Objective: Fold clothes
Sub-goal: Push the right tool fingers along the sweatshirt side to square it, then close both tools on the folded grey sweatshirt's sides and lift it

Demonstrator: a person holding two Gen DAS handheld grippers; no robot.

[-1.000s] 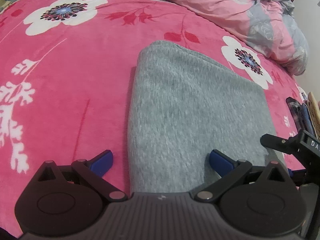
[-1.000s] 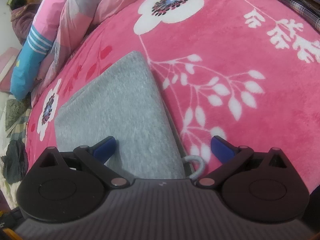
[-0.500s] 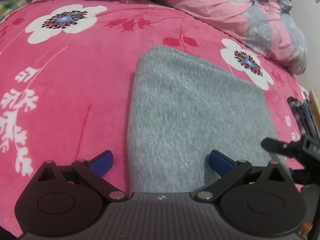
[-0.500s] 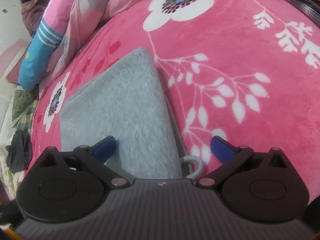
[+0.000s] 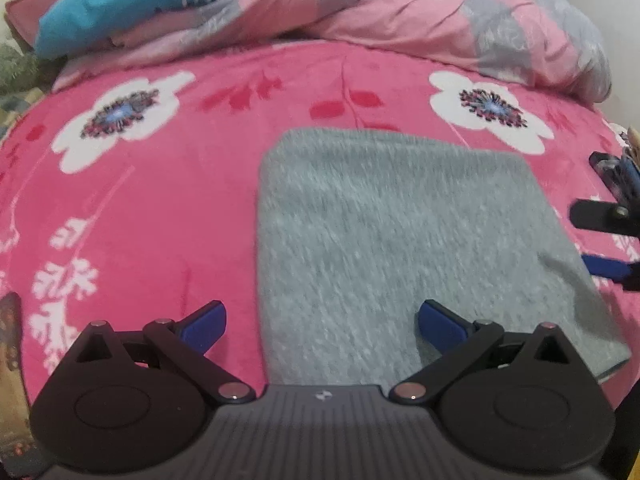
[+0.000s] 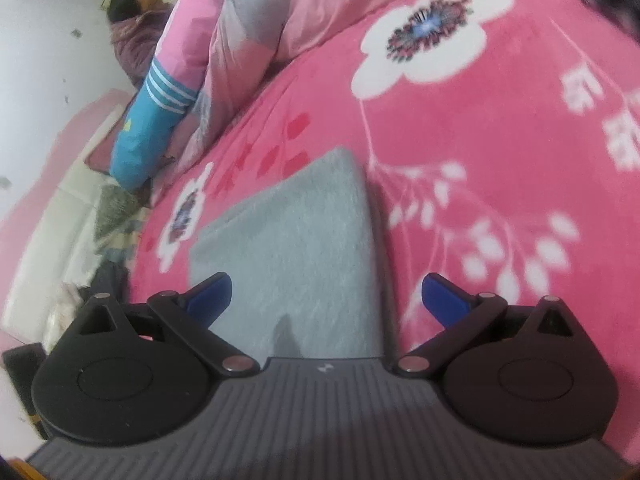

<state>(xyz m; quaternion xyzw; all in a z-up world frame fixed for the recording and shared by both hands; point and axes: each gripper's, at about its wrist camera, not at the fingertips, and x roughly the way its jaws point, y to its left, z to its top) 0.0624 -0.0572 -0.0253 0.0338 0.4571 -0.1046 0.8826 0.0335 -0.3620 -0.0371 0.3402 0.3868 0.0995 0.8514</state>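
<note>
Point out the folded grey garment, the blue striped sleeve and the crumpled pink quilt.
folded grey garment (image 5: 404,240), left wrist view, middle of its top face.
blue striped sleeve (image 6: 148,128), right wrist view, below the white stripes.
crumpled pink quilt (image 5: 420,12), left wrist view, a pink fold.

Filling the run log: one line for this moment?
left gripper: open | right gripper: open | grey garment: folded, flat on pink blanket, unheld

Pink floral blanket, rumpled quilt.
</note>
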